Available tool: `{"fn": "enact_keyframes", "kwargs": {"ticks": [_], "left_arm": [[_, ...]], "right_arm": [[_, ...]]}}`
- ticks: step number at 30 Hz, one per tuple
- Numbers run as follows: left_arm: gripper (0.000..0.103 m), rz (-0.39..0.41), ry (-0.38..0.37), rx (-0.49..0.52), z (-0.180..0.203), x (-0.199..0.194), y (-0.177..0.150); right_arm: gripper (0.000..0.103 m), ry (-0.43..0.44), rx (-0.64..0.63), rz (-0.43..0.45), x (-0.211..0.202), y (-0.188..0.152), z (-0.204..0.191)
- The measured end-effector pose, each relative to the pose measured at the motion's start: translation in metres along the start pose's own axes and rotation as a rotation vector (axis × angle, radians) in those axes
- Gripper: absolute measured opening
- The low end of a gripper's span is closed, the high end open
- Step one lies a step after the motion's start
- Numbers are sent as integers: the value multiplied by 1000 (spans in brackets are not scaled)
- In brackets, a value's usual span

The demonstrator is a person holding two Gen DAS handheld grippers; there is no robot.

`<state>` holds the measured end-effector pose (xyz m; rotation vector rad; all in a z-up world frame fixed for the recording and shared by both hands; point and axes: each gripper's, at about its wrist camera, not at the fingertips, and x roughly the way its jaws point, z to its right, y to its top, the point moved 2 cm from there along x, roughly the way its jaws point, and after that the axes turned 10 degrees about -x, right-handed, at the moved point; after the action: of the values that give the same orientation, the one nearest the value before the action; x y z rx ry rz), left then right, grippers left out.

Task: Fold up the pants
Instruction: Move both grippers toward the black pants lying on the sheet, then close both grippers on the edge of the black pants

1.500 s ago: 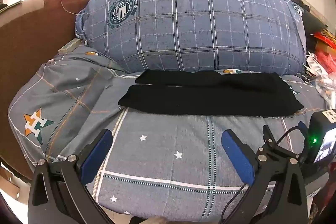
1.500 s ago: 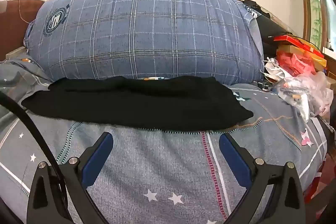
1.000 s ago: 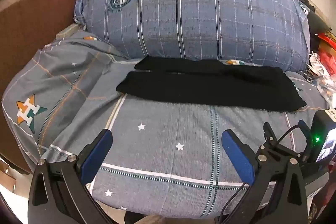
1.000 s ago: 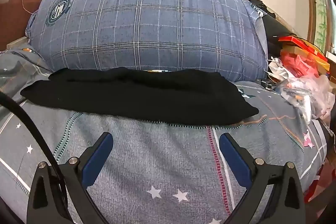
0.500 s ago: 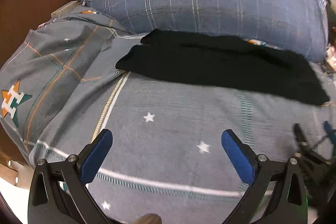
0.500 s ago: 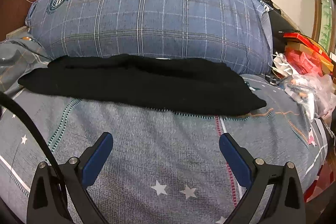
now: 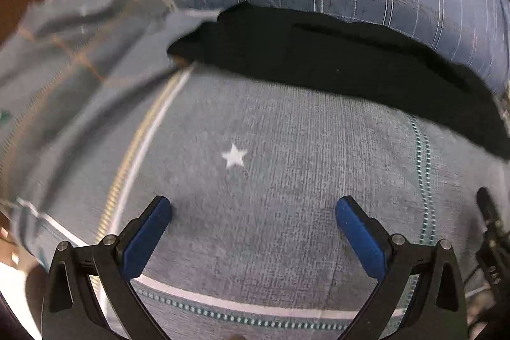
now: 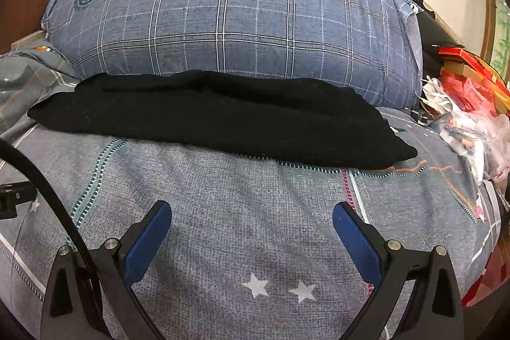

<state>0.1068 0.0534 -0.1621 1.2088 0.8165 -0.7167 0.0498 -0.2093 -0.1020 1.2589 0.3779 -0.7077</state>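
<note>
Each claw (image 7: 253, 207) (image 8: 251, 214) has black arms, blue pads, silver screws, and apparently a black cable (image 8: 47, 190).

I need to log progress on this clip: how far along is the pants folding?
Early. The black pants lie long and flat on the bedspread against the pillow, seemingly doubled leg over leg. Nothing is in hand: the left gripper and right gripper are open, short of the pants. Folding them across their length remains.
</note>
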Motion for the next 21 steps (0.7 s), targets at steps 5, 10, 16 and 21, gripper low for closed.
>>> {"fn": "enact_keyframes", "kwargs": {"ticks": [5,10,16,21], "left_arm": [[102,-38,-15,32,1,-5,-5],[37,-85,-180,17,0,-33,7],[61,21,-233,66,3,-73,68],[64,29,-235,79,3,-58,141]], "right_arm": [[103,-7,0,5,-1,-2,1],[102,11,12,27,-7,0,8],[102,118,132,18,-14,27,58],[102,161,199,-49,20,66,125]]}}
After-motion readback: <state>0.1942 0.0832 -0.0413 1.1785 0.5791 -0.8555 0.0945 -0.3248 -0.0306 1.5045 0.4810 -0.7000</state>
